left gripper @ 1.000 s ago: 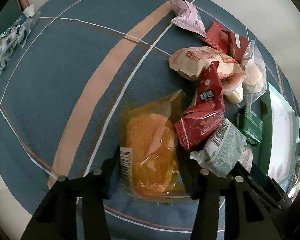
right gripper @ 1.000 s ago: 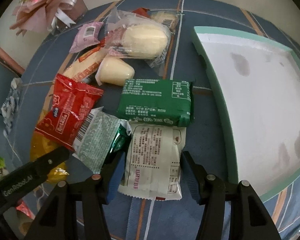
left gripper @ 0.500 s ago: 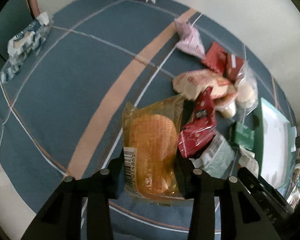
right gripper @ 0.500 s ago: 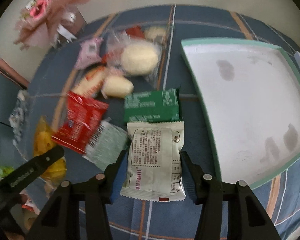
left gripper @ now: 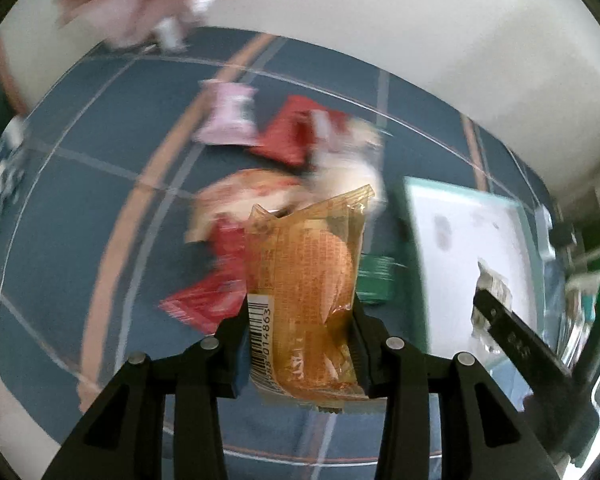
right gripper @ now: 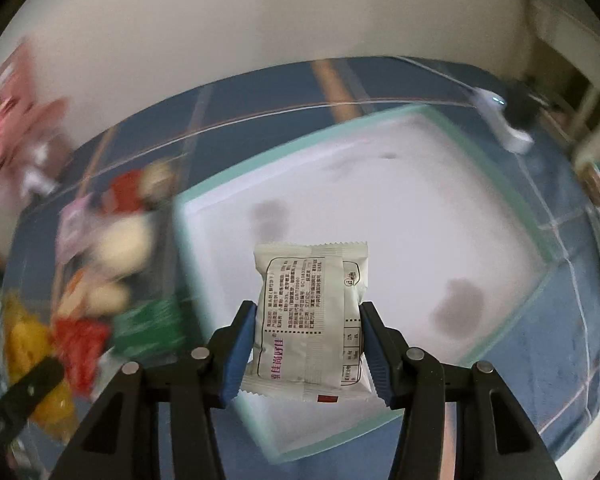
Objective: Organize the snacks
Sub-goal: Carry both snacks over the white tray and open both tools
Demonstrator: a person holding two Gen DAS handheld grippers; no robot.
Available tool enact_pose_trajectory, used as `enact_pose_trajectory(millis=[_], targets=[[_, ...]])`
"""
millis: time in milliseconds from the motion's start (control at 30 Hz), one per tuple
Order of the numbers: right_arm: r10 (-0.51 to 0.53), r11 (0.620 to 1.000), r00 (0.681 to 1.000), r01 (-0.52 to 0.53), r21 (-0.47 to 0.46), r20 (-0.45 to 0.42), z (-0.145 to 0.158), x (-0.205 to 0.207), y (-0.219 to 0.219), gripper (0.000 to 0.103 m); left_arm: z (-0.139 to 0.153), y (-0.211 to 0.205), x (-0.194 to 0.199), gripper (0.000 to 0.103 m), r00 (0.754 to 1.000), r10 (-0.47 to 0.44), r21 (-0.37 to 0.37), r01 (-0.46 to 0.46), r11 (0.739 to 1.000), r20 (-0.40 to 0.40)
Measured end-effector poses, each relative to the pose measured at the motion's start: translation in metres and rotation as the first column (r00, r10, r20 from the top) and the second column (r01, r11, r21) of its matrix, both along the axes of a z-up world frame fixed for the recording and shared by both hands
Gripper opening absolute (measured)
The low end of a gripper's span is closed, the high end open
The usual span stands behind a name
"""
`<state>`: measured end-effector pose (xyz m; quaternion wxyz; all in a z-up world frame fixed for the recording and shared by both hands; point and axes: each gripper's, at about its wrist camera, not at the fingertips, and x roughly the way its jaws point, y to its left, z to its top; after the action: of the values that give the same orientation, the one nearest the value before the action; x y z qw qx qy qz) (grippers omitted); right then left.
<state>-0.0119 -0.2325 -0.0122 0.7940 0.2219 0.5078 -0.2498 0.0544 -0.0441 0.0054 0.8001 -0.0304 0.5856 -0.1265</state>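
My left gripper is shut on an orange clear-wrapped snack packet and holds it lifted above the blue tablecloth. My right gripper is shut on a white printed snack packet and holds it above the near part of a white tray with a mint-green rim. The tray also shows at the right of the left wrist view. The snack pile lies left of the tray: red packets, a green packet, a pink packet.
A pink bouquet stands at the table's far side by the white wall. The right gripper's finger shows over the tray in the left wrist view. A white object lies beyond the tray.
Both grippers closed on their packets and lifted them off the table. The right gripper carried the white packet rightward over the tray. The left gripper swung right with the orange packet.
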Motion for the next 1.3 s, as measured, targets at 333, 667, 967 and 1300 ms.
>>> enact_pose_trajectory(millis=[333, 667, 967, 1300], targets=[[-0.173, 0.983, 0.984, 0.170, -0.076, -0.034, -0.014, -0.011, -0.069, 0.055, -0.005, -0.118, -0.005, 0.042, 0.980, -0.200, -0.019, 0.199, 0.980, -0.020], [-0.244, 0.964, 0.969, 0.238, -0.117, -0.043, -0.028, 0.006, -0.101, 0.055, -0.029, -0.184, 0.021, 0.043, 0.963, -0.271, 0.001, 0.271, 0.963, 0.008], [-0.203, 0.976, 0.978, 0.199, -0.091, -0.042, -0.033, -0.001, -0.103, 0.075, -0.029, -0.176, 0.031, 0.069, 0.971, -0.237, 0.015, 0.237, 0.971, 0.022], [-0.095, 0.994, 0.995, 0.095, -0.051, 0.001, -0.014, -0.003, -0.075, 0.103, 0.005, -0.103, 0.030, 0.094, 0.985, -0.110, 0.097, 0.097, 0.991, 0.132]])
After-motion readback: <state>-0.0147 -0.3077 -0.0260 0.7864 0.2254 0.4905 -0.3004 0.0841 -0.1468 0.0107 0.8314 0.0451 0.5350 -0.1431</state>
